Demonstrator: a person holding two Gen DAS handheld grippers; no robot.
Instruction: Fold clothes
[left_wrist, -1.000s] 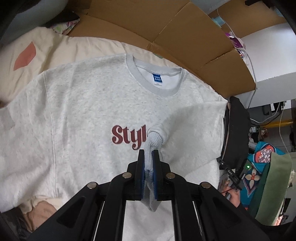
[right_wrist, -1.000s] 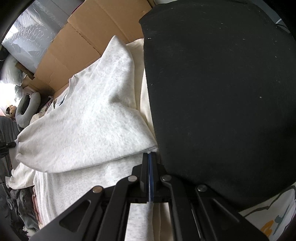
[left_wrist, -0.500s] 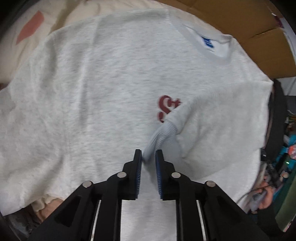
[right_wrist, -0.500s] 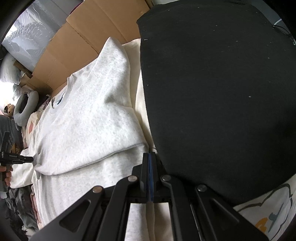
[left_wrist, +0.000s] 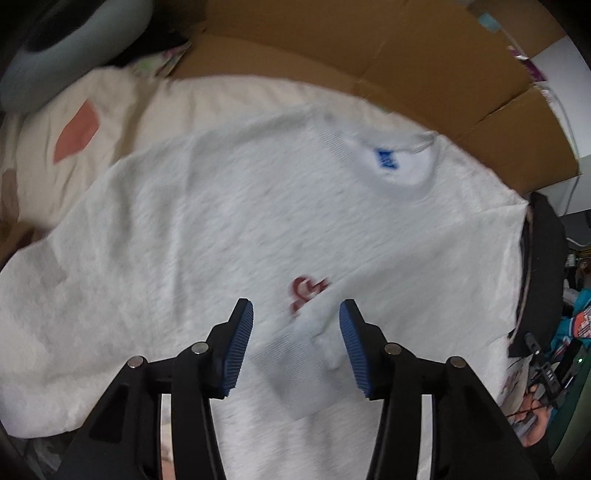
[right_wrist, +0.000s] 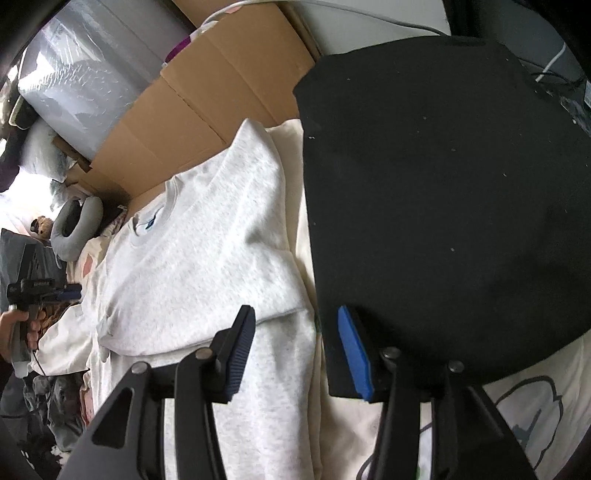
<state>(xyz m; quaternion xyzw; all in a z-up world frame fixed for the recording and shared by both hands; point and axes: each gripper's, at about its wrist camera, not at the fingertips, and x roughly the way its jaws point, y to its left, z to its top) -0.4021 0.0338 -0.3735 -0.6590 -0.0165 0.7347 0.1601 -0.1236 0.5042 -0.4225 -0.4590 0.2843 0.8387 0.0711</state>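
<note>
A light grey sweatshirt (left_wrist: 207, 236) with dark red lettering (left_wrist: 306, 291) and a blue neck label (left_wrist: 386, 160) lies flat on a cream bed cover (left_wrist: 122, 107). Its right sleeve is folded across the chest, and the ribbed cuff (left_wrist: 295, 365) lies loose below my left gripper (left_wrist: 295, 343), which is open above it. In the right wrist view the same sweatshirt (right_wrist: 207, 258) shows from its side, sleeve folded over the body. My right gripper (right_wrist: 295, 347) is open over the sweatshirt's side edge, with nothing between its fingers.
A large black fabric piece (right_wrist: 443, 192) lies right of the sweatshirt, touching the right fingertip. Cardboard sheets (left_wrist: 369, 62) stand behind the bed. A grey neck pillow (right_wrist: 74, 225) sits at the far left. A hand holds the other gripper (right_wrist: 37, 291). Colourful items (left_wrist: 569, 332) crowd the right edge.
My left gripper let go of the sleeve cuff, opened wide and pulled back above it. My right gripper went from shut to open at the sweatshirt's side edge.
</note>
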